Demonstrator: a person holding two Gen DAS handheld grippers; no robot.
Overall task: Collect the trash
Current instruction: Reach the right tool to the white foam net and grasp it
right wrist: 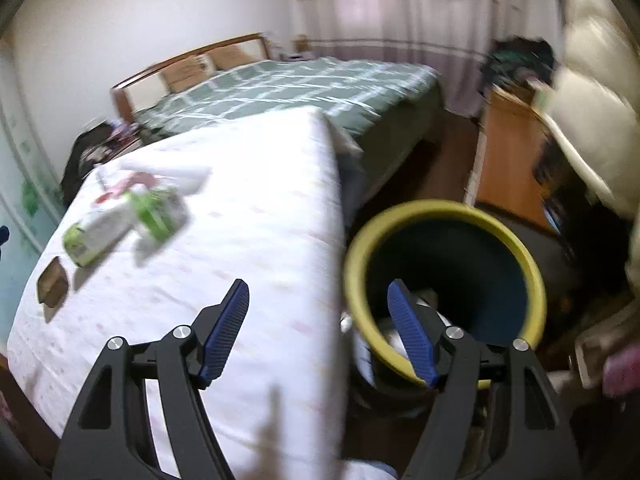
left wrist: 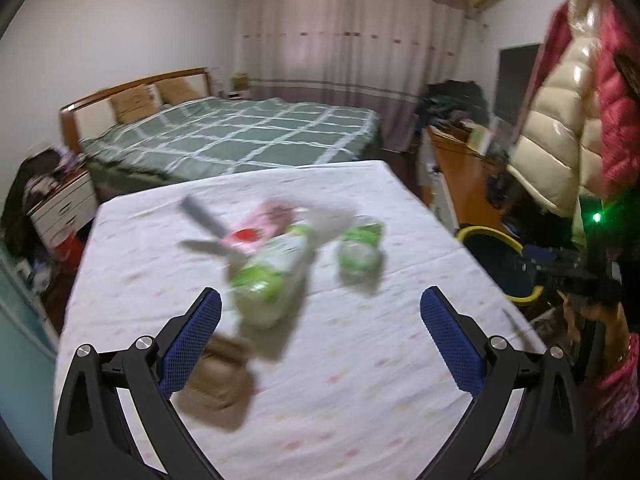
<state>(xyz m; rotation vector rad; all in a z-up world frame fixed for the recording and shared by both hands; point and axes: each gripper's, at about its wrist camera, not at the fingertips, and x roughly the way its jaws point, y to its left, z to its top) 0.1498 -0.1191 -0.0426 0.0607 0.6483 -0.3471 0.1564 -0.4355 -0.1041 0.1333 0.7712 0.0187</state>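
We see a bedroom with a table covered in a pale, faintly speckled cloth, and both views are blurred. Our left gripper hangs above the near part of the table with its blue-padded jaws spread wide and nothing between them. Just beyond its tips lies a cluster of trash: a white and green package nearest to us, a crumpled green and clear wrapper just to its right, and a pink packet behind them, touching or overlapping the package. A small brown cardboard piece lies apart from the cluster, close beside the left finger.

Our right gripper is also wide open and empty. It hovers over the table's right edge, with one finger above the cloth and the other above a dark bin with a yellow rim that stands on the floor right beside the table. Something white lies in the bin; we cannot tell what. Behind the table stands a bed with a green checked cover.
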